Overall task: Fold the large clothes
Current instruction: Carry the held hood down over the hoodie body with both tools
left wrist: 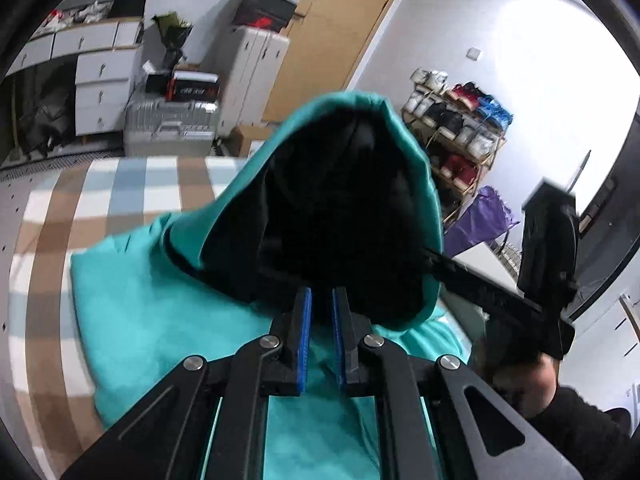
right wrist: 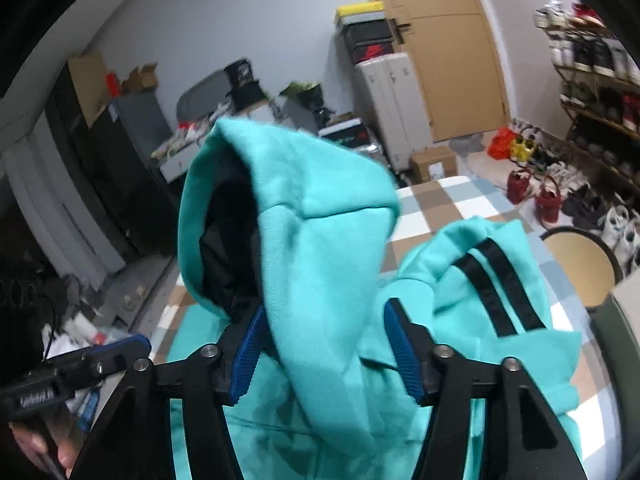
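Observation:
A teal hoodie (left wrist: 160,312) with a black-lined hood (left wrist: 340,208) lies on a checkered cloth (left wrist: 100,200). My left gripper (left wrist: 321,300) has its blue pads close together on the hood's rim and holds the hood raised. In the right wrist view the hood (right wrist: 304,208) stands up between my right gripper's (right wrist: 326,320) blue pads, which are wide apart around the fabric. A sleeve with two black stripes (right wrist: 492,280) lies to the right. The right gripper also shows in the left wrist view (left wrist: 548,248).
The checkered cloth (right wrist: 440,208) covers the table. A round stool (right wrist: 580,264) stands at the right. Shoe racks (left wrist: 456,128), white drawers (left wrist: 104,80), a suitcase (left wrist: 168,128), stacked boxes (left wrist: 272,0) and a wooden door (right wrist: 452,60) line the room.

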